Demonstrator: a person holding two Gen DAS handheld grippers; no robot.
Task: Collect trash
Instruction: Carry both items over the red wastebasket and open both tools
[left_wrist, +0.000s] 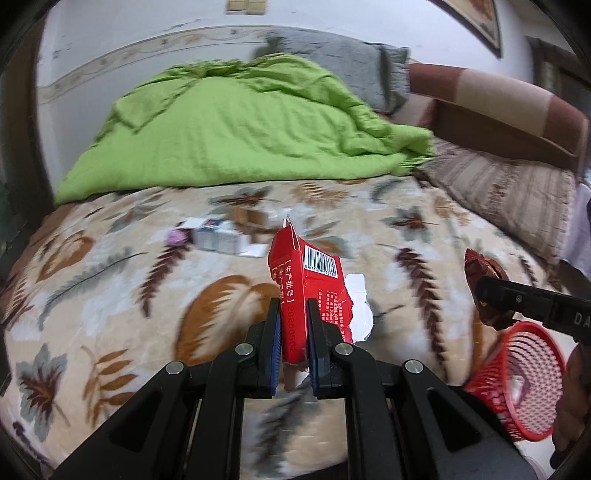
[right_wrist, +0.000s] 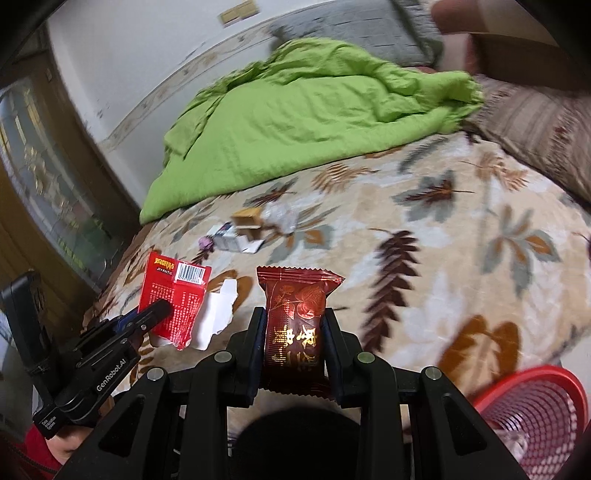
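My left gripper (left_wrist: 293, 306) is shut on a torn red carton (left_wrist: 308, 291) with a barcode and white inside, held above the leaf-patterned blanket (left_wrist: 110, 295). From the right wrist view the same red carton (right_wrist: 173, 295) shows at the left, in the left gripper (right_wrist: 162, 308). My right gripper (right_wrist: 294, 314) is shut on a dark red snack packet (right_wrist: 295, 317) with gold print. In the left wrist view that snack packet (left_wrist: 485, 280) and the right gripper (left_wrist: 495, 295) appear at the right, above a red mesh basket (left_wrist: 517, 380).
More litter lies mid-bed: a white box (left_wrist: 218, 236), a purple scrap (left_wrist: 176, 237), a brown box (left_wrist: 247, 218) and clear wrapping (right_wrist: 280, 216). A green quilt (left_wrist: 240, 122), grey pillow (left_wrist: 340, 62) and striped pillow (left_wrist: 506, 188) lie beyond. The red mesh basket (right_wrist: 535, 413) stands at the bed's near right.
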